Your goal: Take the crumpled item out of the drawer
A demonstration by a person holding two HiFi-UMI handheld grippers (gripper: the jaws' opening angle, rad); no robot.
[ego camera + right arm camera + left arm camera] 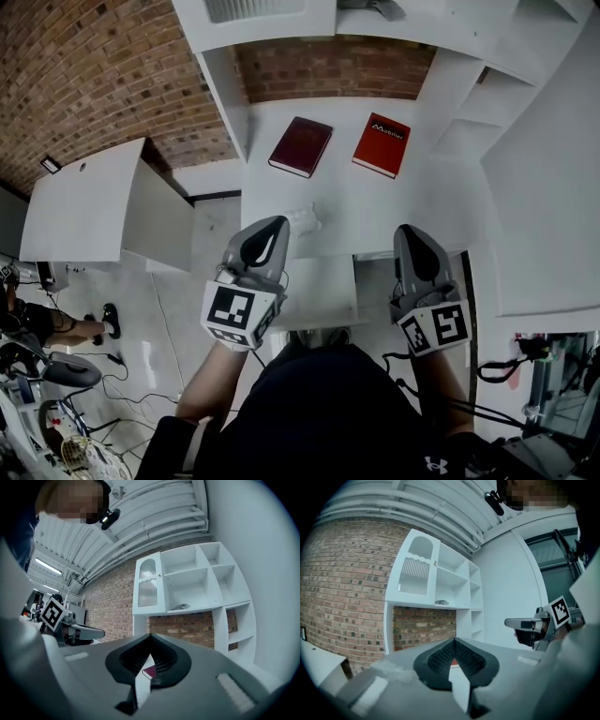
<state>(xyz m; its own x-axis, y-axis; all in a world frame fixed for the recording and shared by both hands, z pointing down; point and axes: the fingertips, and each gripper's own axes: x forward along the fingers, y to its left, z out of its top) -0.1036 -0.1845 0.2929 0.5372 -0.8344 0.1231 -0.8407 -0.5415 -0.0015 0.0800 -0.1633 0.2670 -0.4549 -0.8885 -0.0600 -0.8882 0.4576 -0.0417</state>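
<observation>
A crumpled white item point(305, 220) lies on the white desk top point(356, 211), just right of my left gripper point(274, 225). That gripper is shut and holds nothing; its closed tip point(454, 640) points over the desk, with a pale blur point(389, 670) of the crumpled item to its left. My right gripper point(410, 232) is also shut and empty, near the desk's front edge; its tip point(150, 635) faces the shelves. A white drawer point(319, 291) juts out under the desk front between both grippers; nothing shows inside it.
A maroon book point(301, 145) and a red book point(381, 143) lie at the back of the desk. White shelving point(197, 581) rises behind against a brick wall point(94, 66). A white cabinet point(89, 202) stands at the left. The person's legs are below the drawer.
</observation>
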